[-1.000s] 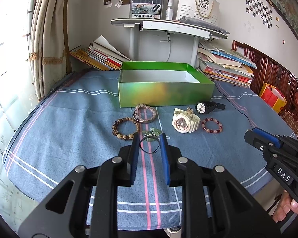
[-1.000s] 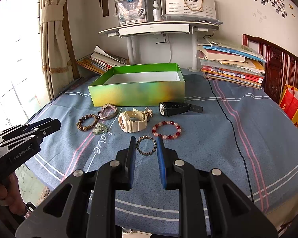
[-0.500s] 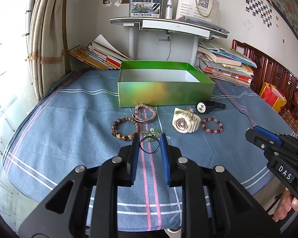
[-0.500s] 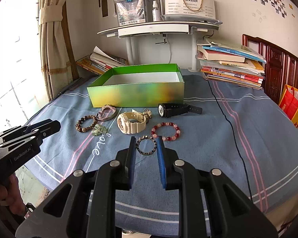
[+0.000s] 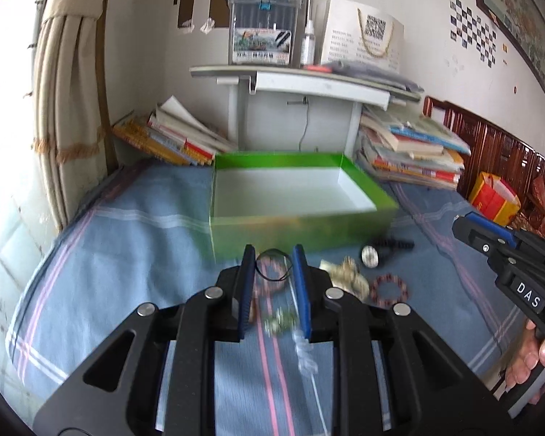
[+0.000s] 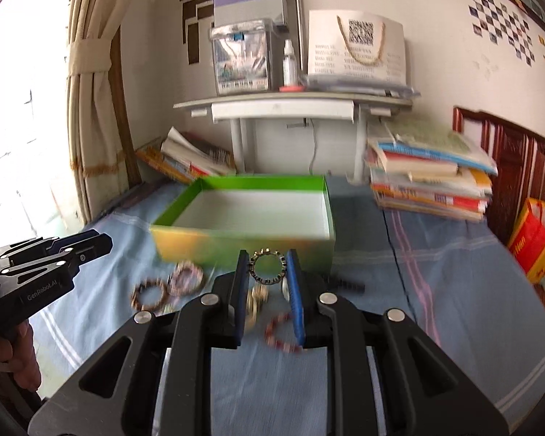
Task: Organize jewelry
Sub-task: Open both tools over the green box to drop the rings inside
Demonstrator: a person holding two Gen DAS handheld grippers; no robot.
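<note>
Left gripper [image 5: 271,259] has its blue-lined jaws drawn in narrow around a thin black ring [image 5: 271,267], a fine dark loop pinched between the pads and carried clear of the cloth. Right gripper [image 6: 266,265] is the same story: jaws narrow, clamped on a beaded ring [image 6: 267,264], a small circlet of dark and pale metallic beads standing upright between the pads, in front of the near wall of the green box [image 6: 243,250]. That box sits open on the blue striped cloth [image 5: 127,254] covering the surface, shiny green outside, plain white inside. Below the jaws the rest of the jewelry lies blurred on the cloth: a brown bead bracelet [image 6: 149,293] touching a pinkish bracelet [image 6: 187,279] on the left, a red bead bracelet [image 5: 388,290] to the right, a cream watch [image 5: 348,278] and a black watch [image 5: 376,252] just in front of the box. Book stacks [image 6: 428,178] flank a small grey shelf [image 5: 309,83] behind.
</note>
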